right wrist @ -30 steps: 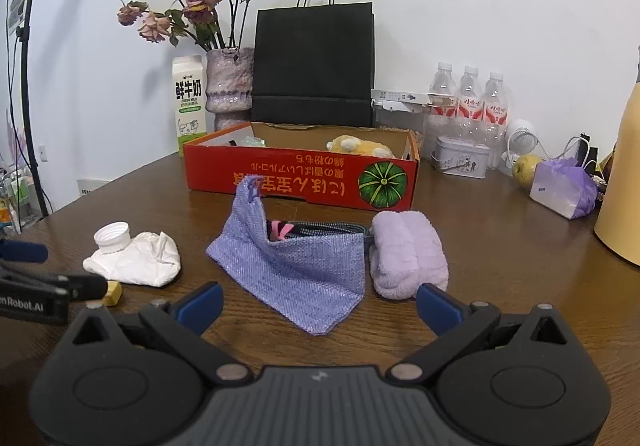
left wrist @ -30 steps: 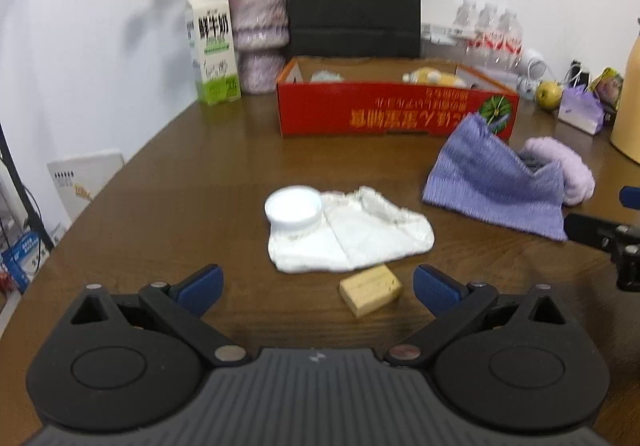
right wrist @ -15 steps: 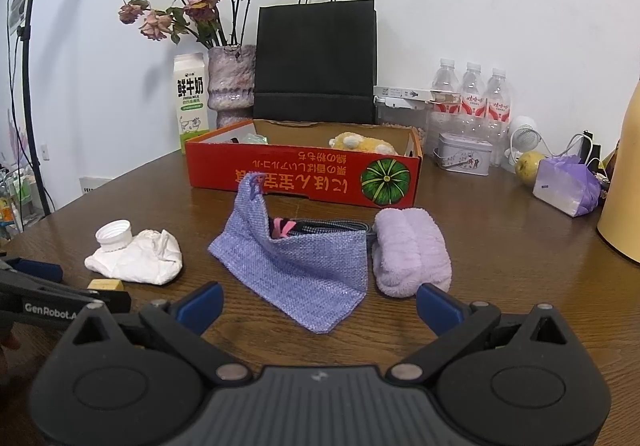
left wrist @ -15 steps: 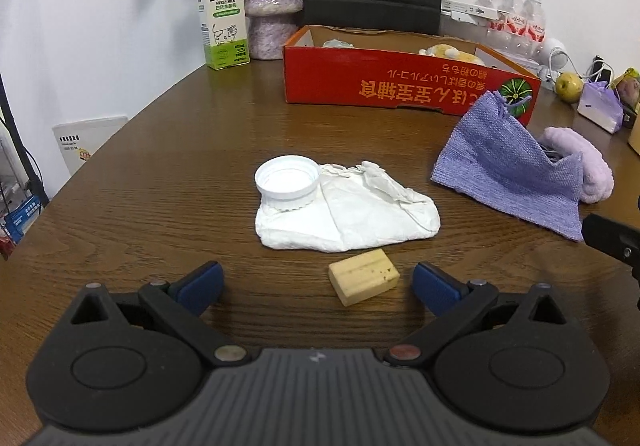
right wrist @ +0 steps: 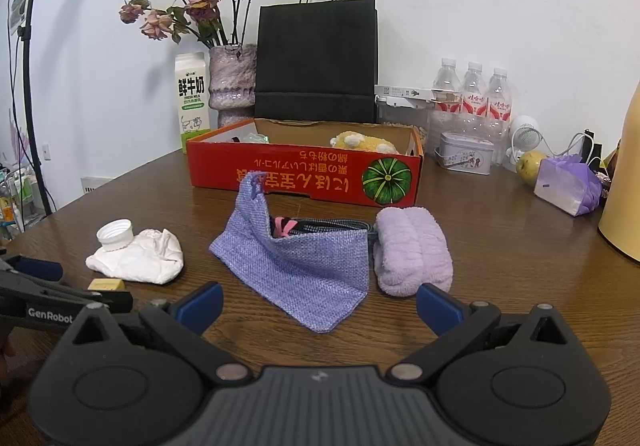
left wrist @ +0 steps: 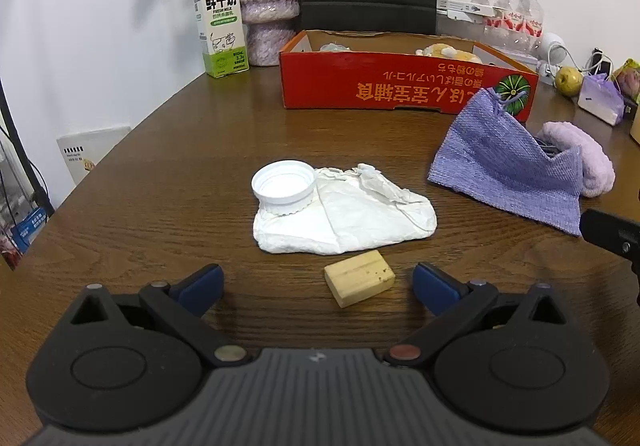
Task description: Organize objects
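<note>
On the brown wooden surface, loose items are recorded ahead of two hand-held claws. Left claw: fingers spread wide, nothing gripped. Right claw: likewise spread, nothing gripped.

Item one, a small tan block, is seen lying flat directly between the left claw's blue fingertips, nearer the right-hand tip and touching neither. Its long axis is set slanting across the gap, not square to it. In the right wrist view the block is found far to the left, beside the left claw's finger, so the left claw is judged much the nearer.

Item two, a crumpled white cloth, lies just beyond the block, with a white cap resting on its left end.

Item three, a purple woven pouch, lies before the right claw, a lilac rolled towel touching its right side.

Item four, a red cardboard box, stands farther back, some contents already inside; it is judged the likely destination.

A small twist of the left claw is judged useful before closing on the block.
</note>
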A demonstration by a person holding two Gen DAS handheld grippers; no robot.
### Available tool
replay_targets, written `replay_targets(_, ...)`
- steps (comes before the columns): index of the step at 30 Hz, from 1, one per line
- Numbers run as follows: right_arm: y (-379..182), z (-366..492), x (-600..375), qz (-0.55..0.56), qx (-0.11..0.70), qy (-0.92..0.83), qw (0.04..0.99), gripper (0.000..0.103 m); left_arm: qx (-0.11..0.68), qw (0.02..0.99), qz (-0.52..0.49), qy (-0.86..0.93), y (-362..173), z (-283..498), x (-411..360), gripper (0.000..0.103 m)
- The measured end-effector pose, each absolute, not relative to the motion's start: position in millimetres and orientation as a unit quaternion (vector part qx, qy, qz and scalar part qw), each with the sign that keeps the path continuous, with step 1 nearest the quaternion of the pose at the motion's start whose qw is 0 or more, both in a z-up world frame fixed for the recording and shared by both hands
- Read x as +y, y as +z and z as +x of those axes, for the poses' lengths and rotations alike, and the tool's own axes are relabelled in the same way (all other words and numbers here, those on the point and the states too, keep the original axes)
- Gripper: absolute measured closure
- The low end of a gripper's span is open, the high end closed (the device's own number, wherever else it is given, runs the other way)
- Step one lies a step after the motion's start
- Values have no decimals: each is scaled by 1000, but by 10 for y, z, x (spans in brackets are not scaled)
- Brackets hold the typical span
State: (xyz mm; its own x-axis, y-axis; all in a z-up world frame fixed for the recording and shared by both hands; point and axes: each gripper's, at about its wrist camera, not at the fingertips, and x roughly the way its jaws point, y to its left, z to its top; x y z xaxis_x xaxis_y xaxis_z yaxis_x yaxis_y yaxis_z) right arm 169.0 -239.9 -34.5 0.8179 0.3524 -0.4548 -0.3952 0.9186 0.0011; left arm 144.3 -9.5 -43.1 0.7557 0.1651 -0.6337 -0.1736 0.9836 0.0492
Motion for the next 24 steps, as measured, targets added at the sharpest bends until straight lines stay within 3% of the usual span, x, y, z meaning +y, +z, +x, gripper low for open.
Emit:
replay_targets(2, -345, 1691, -2399, -46, 229, 196, 952, 0, 337, 938, -10, 87, -428, 1447, -93, 5)
replay_targets(4, -351, 1691, -2399, -46, 230, 196, 952, 0, 334, 939, -17, 81, -418, 1444, -83, 15)
replay_targets(6, -362, 1690, -2398, -45, 231, 195, 952, 0, 329, 941, -20, 78, -398, 1439, -78, 39)
replay_targets(9, -367, 1699, -2399, -45, 234, 195, 952, 0, 323, 944, -23, 67, -375, 1427, -62, 66)
replay_targets(24, -384, 1765, -2392, -43, 255, 189, 947, 0, 272, 959, -28, 73, -236, 1272, 132, 67)
